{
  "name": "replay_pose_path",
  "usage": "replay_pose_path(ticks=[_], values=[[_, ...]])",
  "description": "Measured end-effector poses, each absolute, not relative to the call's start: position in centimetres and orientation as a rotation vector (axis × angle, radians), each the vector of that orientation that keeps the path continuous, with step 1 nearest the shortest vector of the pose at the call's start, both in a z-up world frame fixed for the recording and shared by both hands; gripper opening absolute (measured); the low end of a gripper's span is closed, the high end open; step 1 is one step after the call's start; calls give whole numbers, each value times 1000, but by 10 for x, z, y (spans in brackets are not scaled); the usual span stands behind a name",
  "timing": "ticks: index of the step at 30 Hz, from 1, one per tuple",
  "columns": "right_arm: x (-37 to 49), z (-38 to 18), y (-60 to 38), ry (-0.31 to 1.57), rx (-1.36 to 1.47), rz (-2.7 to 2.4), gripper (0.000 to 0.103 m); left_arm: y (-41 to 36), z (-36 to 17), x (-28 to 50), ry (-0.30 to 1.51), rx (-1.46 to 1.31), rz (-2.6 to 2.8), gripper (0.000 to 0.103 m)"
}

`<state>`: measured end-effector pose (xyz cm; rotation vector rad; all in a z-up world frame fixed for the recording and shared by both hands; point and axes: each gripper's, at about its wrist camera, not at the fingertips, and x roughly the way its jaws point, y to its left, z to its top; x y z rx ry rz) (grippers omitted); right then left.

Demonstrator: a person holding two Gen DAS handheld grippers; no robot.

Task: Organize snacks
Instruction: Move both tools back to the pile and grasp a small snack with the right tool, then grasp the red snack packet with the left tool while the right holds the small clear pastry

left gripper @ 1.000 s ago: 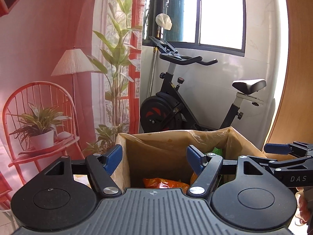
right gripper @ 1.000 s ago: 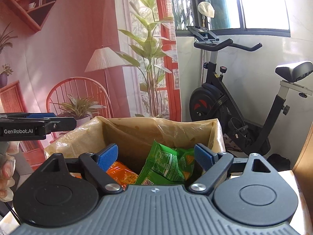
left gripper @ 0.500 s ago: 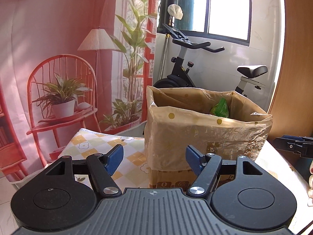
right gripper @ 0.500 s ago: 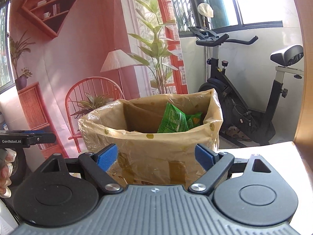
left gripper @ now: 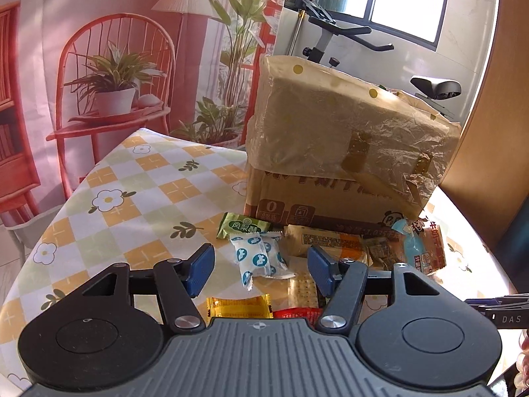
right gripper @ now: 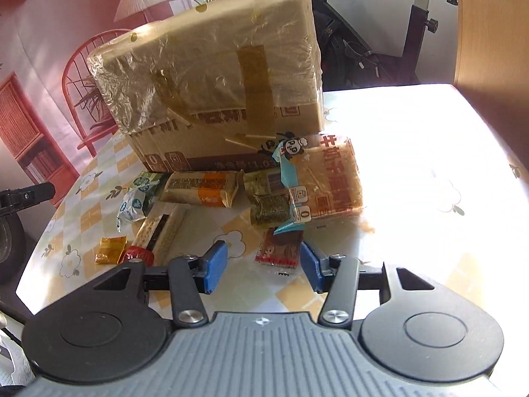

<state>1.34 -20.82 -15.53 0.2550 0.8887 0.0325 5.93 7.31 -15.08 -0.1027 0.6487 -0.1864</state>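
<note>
Both grippers tilt down over a table (left gripper: 139,178) spread with a checked, flowered cloth, where small snacks lie loose in front of a cardboard box (left gripper: 347,152) whose upper half is wrapped in crinkled plastic film. Farthest left, the left gripper (left gripper: 259,269) points down and forward at the near row of snacks; its jaws have just been closing, yet they are parted, and the blue pads (left gripper: 198,269) touch nothing. A white packet with blue dots (left gripper: 259,259) shows in the gap between them, lying flat on the cloth below. Beyond it a green packet (left gripper: 246,226) rests near the foot of the box, and closer in lie a yellow packet (left gripper: 238,306) and a red one (left gripper: 297,314), partly hidden by the gripper body. Further right, a tan and orange bar (right gripper: 201,187) lies along the base of the box, with a dark green wrapper (right gripper: 269,203) beside it and a large orange pack with a blue panda label (right gripper: 327,178) leaning against the box corner. The right gripper (right gripper: 263,266) is pitched more steeply down; its jaws have also just been closing and are apart. A small red and brown packet (right gripper: 279,253) lies on the cloth between the fingertips; whether the right pad touches its edge cannot be told.
</note>
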Motion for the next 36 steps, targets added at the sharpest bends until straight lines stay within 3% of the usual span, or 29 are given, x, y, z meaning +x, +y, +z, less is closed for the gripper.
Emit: replay_pose_path(ticks=[13, 14, 18, 23, 36], values=[[-22, -189, -227, 1064, 323, -72, 47, 68, -181, 41, 702, -136, -197, 63], [-20, -191, -228, 1069, 323, -75, 46, 68, -182, 40, 705, -140, -197, 60], [-10, -194, -221, 1053, 271, -52, 19, 71, -188, 40, 723, -143, -188, 60], [7, -200, -203, 1004, 142, 19, 19, 74, -193, 41, 739, -138, -178, 59], [49, -216, -165, 891, 129, 191, 18, 84, -212, 56, 812, -92, -120, 55]])
